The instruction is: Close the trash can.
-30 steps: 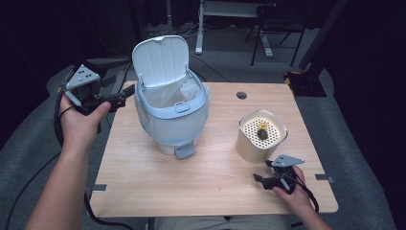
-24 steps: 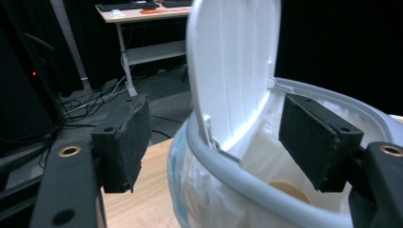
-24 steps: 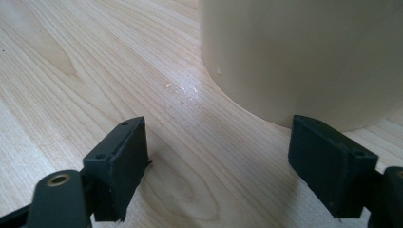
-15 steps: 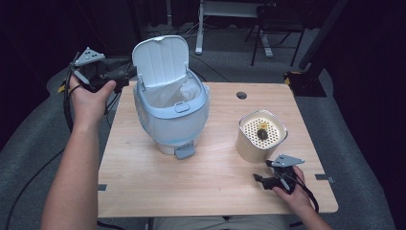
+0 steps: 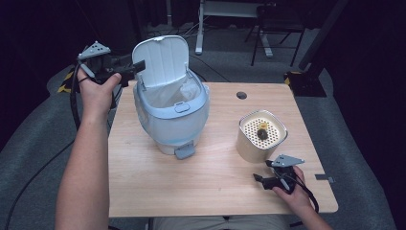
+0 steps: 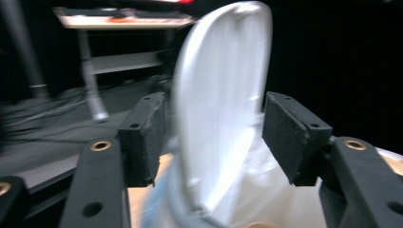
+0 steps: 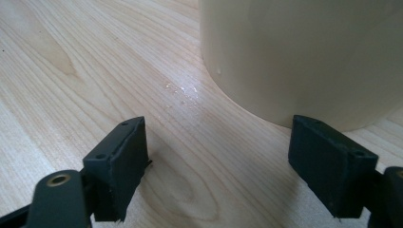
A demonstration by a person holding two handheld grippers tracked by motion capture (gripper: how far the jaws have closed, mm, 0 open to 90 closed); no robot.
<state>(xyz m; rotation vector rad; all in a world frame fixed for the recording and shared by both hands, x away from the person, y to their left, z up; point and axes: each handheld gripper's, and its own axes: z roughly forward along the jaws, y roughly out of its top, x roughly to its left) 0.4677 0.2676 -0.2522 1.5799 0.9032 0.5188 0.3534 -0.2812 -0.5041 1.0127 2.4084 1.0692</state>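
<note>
The left gripper (image 6: 211, 137) is closing around the bin's raised lid (image 6: 223, 95), jaws apart, pads not yet pressing on it.

A dark studio or lab: a lone wooden table (image 5: 210, 191) on grey carpet (image 5: 43, 143), black surroundings, desk legs (image 5: 200, 28) and cables (far side).

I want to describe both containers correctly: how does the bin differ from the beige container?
The bin is pale blue, taller and wider; the beige container is shorter. The bin's lid stands raised and it holds a white liner; the beige container has a perforated top with a dark item on it. The bin has a front pedal, the beige container none. Both stand upright on the table.
</note>
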